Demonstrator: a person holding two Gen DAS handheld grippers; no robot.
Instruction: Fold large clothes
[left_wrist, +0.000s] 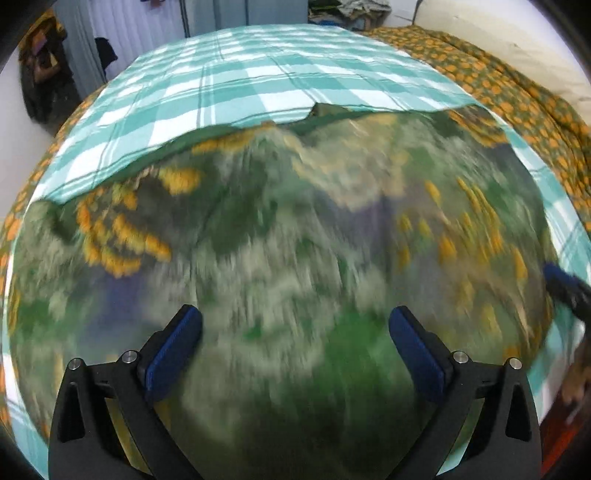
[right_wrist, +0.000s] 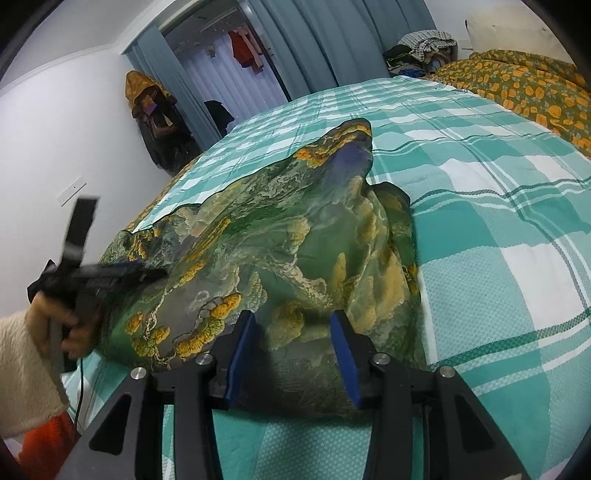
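Observation:
A large green garment (right_wrist: 280, 251) with yellow and cream landscape print lies crumpled on the teal checked bed sheet (right_wrist: 498, 229). In the left wrist view the garment (left_wrist: 295, 240) fills the lower frame and is motion-blurred. My left gripper (left_wrist: 294, 328) is open just above the cloth, holding nothing; it also shows in the right wrist view (right_wrist: 147, 273) at the garment's left edge. My right gripper (right_wrist: 297, 332) is open over the garment's near edge, its jaws apart and empty. Its tip shows in the left wrist view (left_wrist: 565, 288) at the far right.
An orange-flowered green quilt (right_wrist: 517, 85) lies along the bed's far right side. A pile of clothes (right_wrist: 424, 48) sits behind it. Clothing hangs on the white wall (right_wrist: 155, 118) at the left, beside blue curtains (right_wrist: 295, 44).

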